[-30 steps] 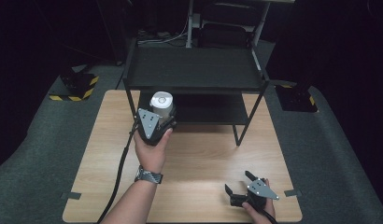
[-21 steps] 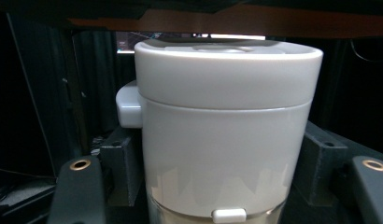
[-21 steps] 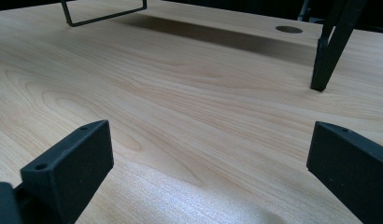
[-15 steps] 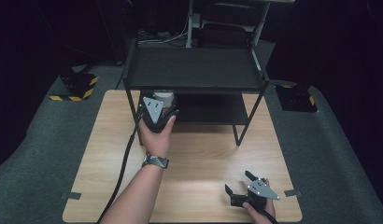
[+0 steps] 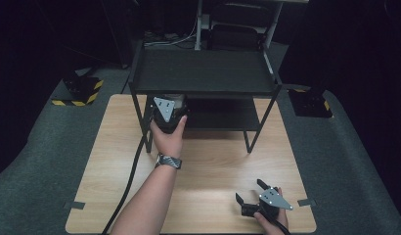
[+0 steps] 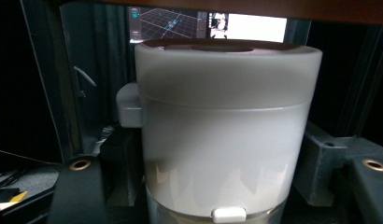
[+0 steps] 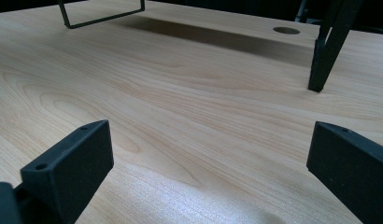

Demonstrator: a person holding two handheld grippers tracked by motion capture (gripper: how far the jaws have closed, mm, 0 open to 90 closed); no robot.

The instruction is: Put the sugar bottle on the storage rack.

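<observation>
Under the shelf point(image 5: 203, 73), left gripper point(image 5: 167, 108) clamps the white canister point(image 6: 224, 135).

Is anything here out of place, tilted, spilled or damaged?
Nothing stands out. The white canister sits upright in the left gripper with its lid on, at the black shelf. The wooden table shows no spill, and the right gripper rests open on it.

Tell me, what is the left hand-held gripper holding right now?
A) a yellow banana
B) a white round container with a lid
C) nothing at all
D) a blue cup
B, because the left gripper view shows the white round container filling the space between the black jaws, and in the high view the left hand-held gripper reaches with it under the top of the black shelf.
</observation>
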